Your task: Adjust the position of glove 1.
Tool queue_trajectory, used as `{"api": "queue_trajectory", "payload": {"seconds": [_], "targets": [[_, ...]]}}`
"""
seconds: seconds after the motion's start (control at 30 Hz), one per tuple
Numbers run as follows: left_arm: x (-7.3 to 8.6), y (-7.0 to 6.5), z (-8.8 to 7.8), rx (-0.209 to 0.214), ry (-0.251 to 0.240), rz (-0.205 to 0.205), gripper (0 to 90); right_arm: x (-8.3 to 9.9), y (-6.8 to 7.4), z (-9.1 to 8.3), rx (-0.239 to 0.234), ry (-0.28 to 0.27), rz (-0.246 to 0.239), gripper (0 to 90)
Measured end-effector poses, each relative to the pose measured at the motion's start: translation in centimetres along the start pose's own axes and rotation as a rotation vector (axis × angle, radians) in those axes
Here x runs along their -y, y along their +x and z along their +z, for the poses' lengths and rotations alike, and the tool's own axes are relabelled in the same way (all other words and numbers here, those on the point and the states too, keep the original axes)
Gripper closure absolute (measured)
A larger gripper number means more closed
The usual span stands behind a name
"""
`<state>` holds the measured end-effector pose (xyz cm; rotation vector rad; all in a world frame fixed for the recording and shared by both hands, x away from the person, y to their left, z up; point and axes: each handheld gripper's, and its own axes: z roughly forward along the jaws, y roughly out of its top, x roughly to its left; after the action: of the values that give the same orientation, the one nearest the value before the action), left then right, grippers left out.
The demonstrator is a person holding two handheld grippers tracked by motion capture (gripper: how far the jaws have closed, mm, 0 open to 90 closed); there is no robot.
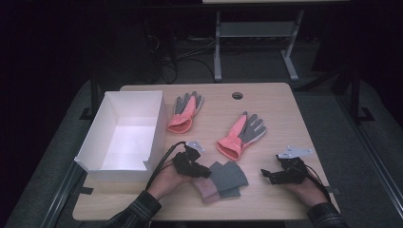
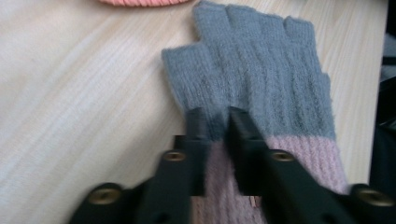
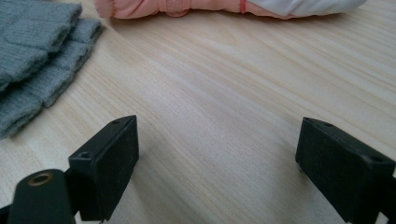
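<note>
The left tongs (image 2: 212, 126) are sitting near the front edge of the table (image 1: 280, 102), their jaws drawn narrow and pinching a fold of the grey glove (image 2: 261, 74) where its grey knit meets the pink cuff. In the high view this glove (image 1: 227, 178) is lying on a 2nd one like it, between the 2 hands, with the fingers pointing toward the right edge. The step in hand looks like the pick-up of the top grey glove, probably for the white box (image 1: 157, 118) standing at the left edge. The right tongs (image 3: 215, 163) are resting wide apart over bare wood near the front right corner, gripping nothing. 2 pink gloves (image 1: 186, 114) are lying farther back, toward the middle of the table. The next move calls for a lift that is peeling only the top glove away from the one beneath, then a carry leftward over the box wall; if both layers are rising together, the right tongs may need to pin the lower glove.
</note>
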<state>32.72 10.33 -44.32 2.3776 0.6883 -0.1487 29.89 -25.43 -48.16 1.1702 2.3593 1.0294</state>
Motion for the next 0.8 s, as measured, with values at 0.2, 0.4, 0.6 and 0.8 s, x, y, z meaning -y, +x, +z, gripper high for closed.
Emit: {"api": "queue_trajectory", "payload": {"seconds": [0.2,0.4,0.6,0.8], "targets": [[-0.5,-0.3,-0.7,0.002,-0.012,0.019,86.1,-0.8,0.3,-0.9,0.009,0.039,-0.011,36.2],[-1.7,-0.5,-2.5,-0.019,-0.069,0.038,86.1,-2.0,2.3,-2.3,-0.094,-0.030,-0.041,74.0],[-2.8,-0.6,-4.2,-0.083,-0.118,0.081,86.3,-3.0,5.7,-1.9,-0.236,-0.023,-0.095,89.9],[-3.3,-0.7,-4.9,-0.146,-0.118,0.144,86.2,-4.7,8.3,0.7,-0.296,0.001,-0.127,89.9]]}}
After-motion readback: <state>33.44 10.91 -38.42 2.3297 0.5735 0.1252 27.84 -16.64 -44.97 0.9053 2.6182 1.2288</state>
